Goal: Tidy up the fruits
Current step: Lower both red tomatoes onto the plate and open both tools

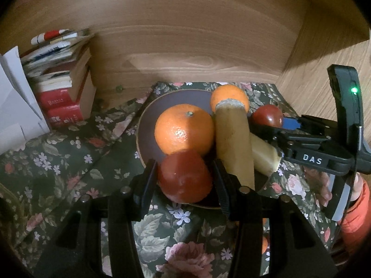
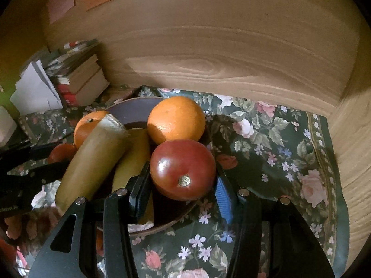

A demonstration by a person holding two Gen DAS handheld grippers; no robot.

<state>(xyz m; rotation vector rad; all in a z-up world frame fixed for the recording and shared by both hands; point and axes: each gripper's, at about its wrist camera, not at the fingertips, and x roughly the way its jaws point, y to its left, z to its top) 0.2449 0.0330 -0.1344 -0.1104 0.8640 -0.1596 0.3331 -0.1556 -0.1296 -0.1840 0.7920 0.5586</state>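
A dark round plate (image 1: 148,115) on a floral cloth holds two oranges (image 1: 184,128) (image 1: 229,96) and two cut bananas (image 1: 234,143). My left gripper (image 1: 185,180) is shut on a red tomato (image 1: 184,176) at the plate's near rim. My right gripper (image 2: 183,180) is shut on another red tomato (image 2: 183,169) at the plate's right edge; this gripper also shows in the left wrist view (image 1: 276,125). In the right wrist view the plate (image 2: 129,108) holds the oranges (image 2: 176,120) (image 2: 89,125) and bananas (image 2: 92,159).
A stack of books (image 1: 62,78) and white paper (image 1: 14,97) stand at the back left. A wooden wall (image 1: 185,41) rises behind the plate and to the right. The floral cloth (image 1: 69,157) covers the surface around the plate.
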